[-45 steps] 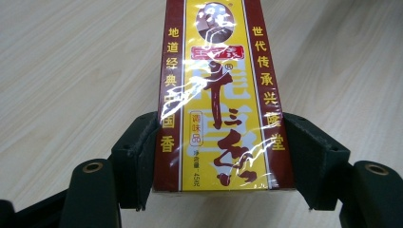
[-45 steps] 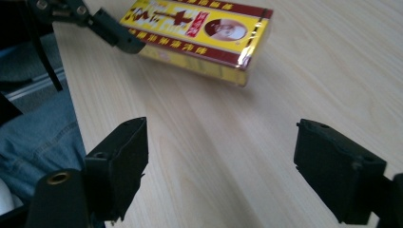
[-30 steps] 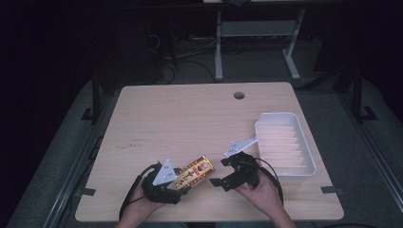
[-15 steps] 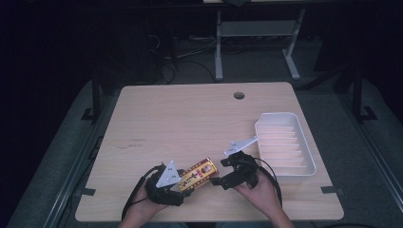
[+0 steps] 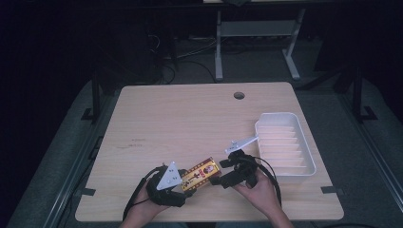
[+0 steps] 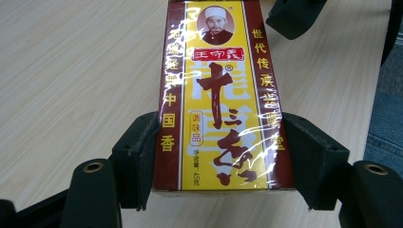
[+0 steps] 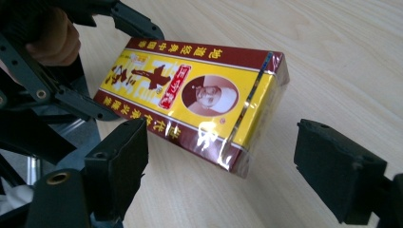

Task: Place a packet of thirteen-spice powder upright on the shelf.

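High view puts my left hand-held gripper at the near edge of the worktop, clamped on the near end of a red-and-yellow box that angles away toward my right hand-held gripper. A white ribbed tray sits just beyond the right one.

Left gripper view confirms the hold: both black pads press the box's long sides at its lower end, and the shiny film wrap wrinkles there. Right gripper view shows what the overhead cannot: my right jaws stand wide apart with the box's free end between them, touching neither pad.

I judge a handover is in progress, and the risk lies in the wrap. It looks slick, and the left grip sits far from the box's middle, so the box could pivot or slide if I bump it while closing. The free end also lies skewed across the right jaws; closing on a corner could twist the box out of both grips. From above I cannot tell whether the box rests on the worktop or hangs just over it.
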`<state>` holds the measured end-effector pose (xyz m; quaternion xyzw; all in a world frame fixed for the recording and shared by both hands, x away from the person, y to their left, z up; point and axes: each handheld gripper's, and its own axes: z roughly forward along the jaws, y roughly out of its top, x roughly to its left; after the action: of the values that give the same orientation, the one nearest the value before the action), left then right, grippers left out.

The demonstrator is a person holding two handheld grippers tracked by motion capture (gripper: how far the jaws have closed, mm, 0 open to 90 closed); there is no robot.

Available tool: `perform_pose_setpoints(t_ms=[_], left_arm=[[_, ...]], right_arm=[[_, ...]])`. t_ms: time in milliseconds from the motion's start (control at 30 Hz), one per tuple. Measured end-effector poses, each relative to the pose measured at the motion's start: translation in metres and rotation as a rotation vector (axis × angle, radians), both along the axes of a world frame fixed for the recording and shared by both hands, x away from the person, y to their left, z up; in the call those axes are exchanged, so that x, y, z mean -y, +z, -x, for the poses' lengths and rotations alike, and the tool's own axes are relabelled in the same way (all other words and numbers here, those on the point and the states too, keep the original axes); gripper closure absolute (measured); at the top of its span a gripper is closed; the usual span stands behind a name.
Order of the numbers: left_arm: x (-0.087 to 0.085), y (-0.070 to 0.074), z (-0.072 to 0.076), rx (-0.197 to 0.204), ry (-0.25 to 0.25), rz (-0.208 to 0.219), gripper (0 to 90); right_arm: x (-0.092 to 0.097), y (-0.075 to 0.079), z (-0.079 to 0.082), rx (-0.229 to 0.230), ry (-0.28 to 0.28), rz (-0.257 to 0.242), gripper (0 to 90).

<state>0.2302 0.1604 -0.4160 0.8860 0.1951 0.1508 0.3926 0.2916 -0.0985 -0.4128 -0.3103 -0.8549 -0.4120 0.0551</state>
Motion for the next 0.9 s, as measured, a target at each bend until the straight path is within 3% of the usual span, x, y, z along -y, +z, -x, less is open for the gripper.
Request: perform_pose_setpoints(t_ms=[433,900], left_arm=[[0.0046,0.002,0.0047,0.03,-0.03,0.02,33.0],[0.0049,-0.0014,0.0018,0.008,-0.035,0.016,32.8]], right_arm=[[0.0016,0.0003,-0.0015,-0.055,0.021,-0.058,24.7],[-0.002,-0.0001,-0.0002,-0.067,0.015,-0.039,25.1]])
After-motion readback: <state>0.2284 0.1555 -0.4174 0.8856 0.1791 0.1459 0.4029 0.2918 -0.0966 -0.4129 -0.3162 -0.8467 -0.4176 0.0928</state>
